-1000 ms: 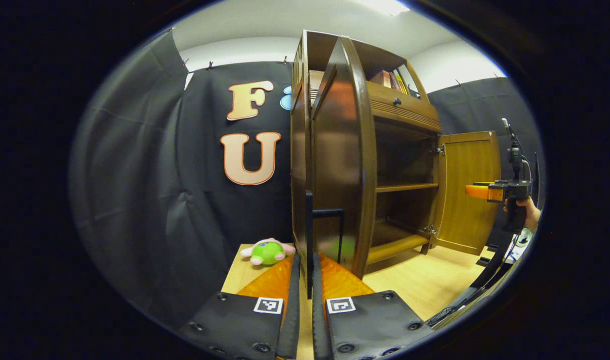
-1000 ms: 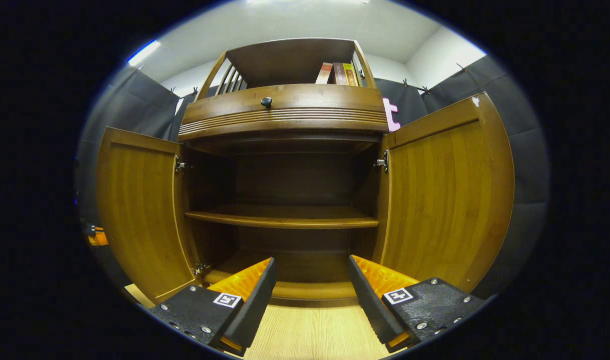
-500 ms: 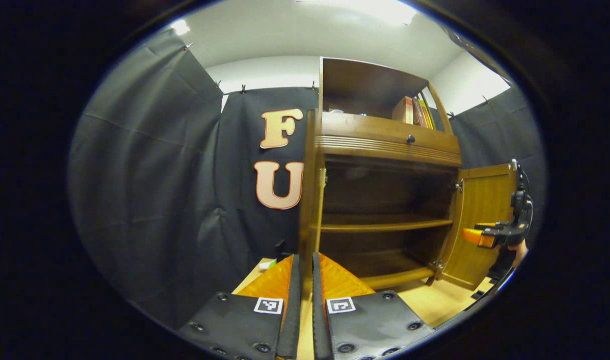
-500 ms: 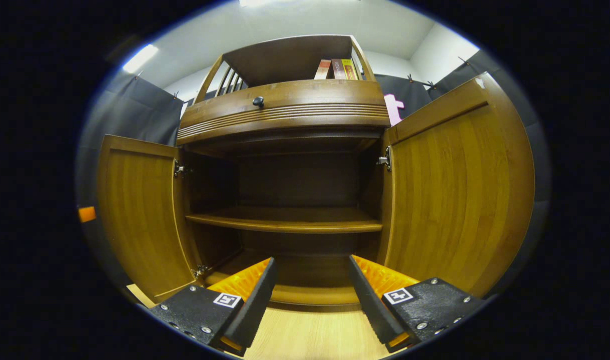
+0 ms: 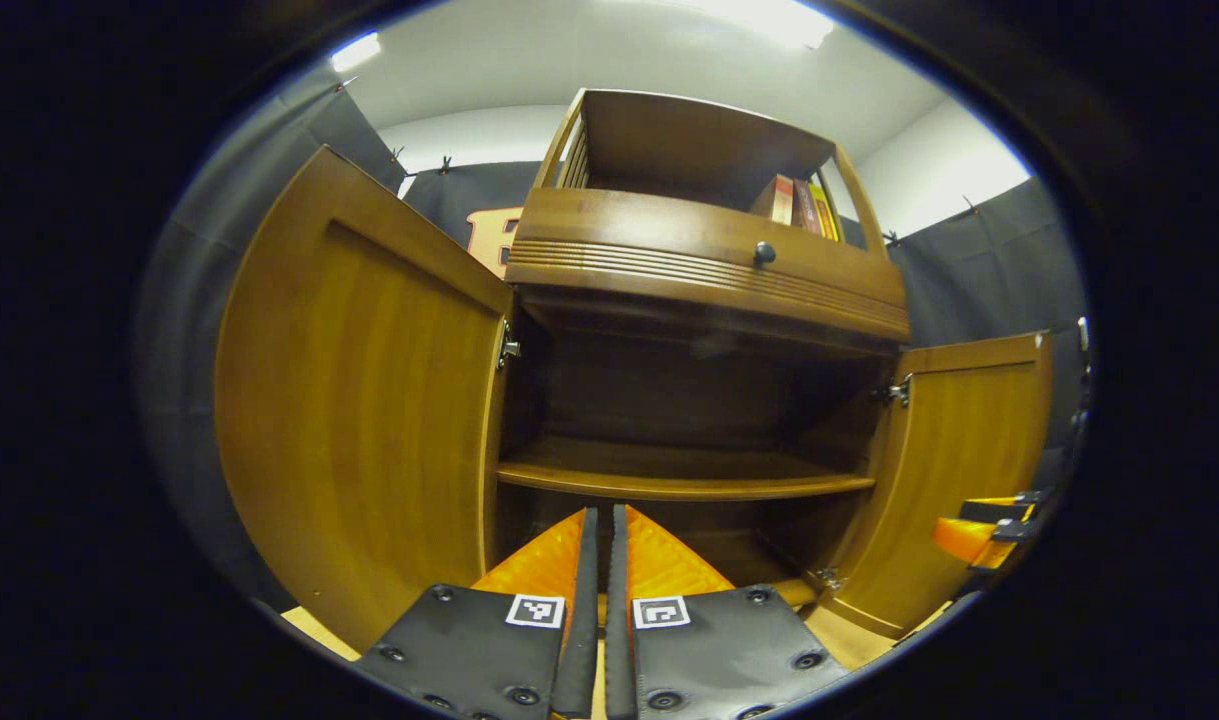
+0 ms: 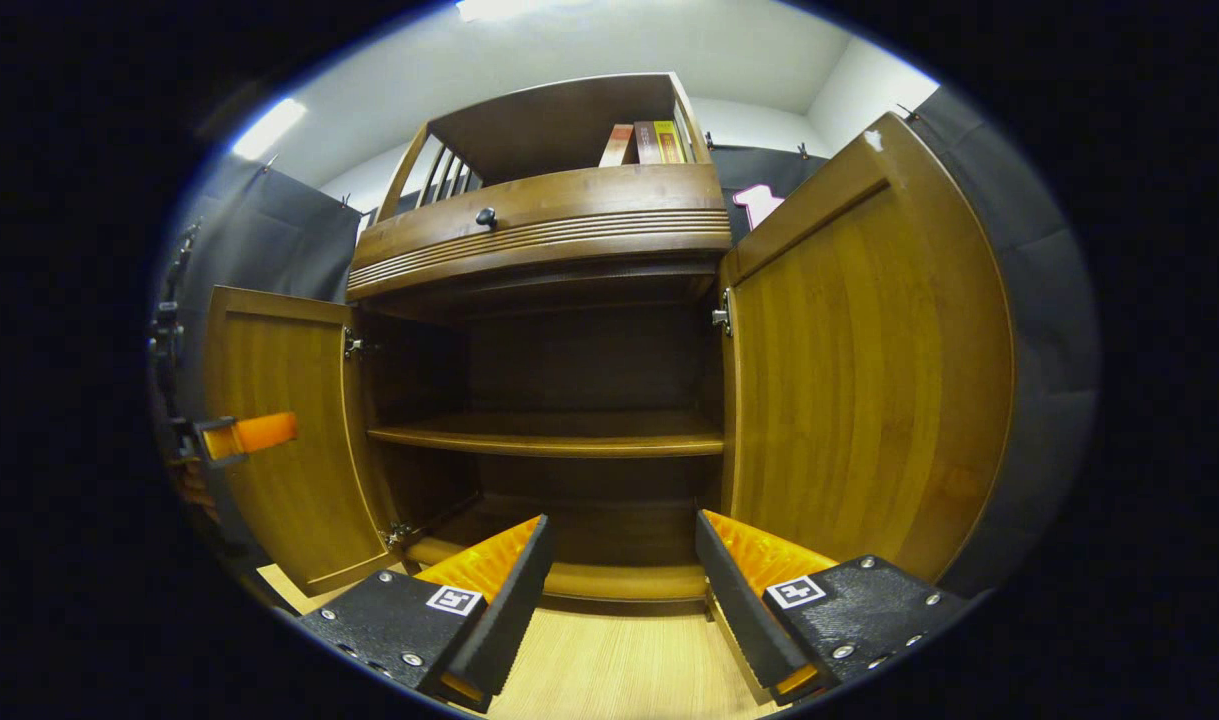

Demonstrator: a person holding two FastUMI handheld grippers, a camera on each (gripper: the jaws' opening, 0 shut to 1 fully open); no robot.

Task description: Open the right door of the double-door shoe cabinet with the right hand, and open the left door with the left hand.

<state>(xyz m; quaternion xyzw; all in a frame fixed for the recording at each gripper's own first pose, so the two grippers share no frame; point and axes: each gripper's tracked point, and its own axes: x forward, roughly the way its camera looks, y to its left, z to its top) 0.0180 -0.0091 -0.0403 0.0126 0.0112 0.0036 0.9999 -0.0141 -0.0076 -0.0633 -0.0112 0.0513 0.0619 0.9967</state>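
The brown wooden shoe cabinet [image 5: 709, 270] stands in front of me with both doors swung wide. In the left gripper view its left door [image 5: 359, 400] is close on the left and its right door [image 5: 959, 470] farther off on the right. My left gripper [image 5: 599, 530] is shut with nothing between its fingers and points at the lower compartment. In the right gripper view the right door [image 6: 859, 370] stands close on the right and the left door [image 6: 279, 440] on the left. My right gripper [image 6: 624, 540] is open and holds nothing. The left gripper [image 6: 269, 432] shows beside the left door.
Inside the cabinet a bare shelf [image 6: 549, 440] spans the middle. Above the doors is a drawer with a dark knob [image 5: 764, 252], and books [image 5: 799, 200] stand on the top shelf. Light wood flooring [image 6: 619, 660] lies in front. Black cloth walls close in both sides.
The left door went from half open to wide open. My left gripper came off the door's edge and turned to face the cabinet's inside. My right gripper shifted slightly towards the right door.
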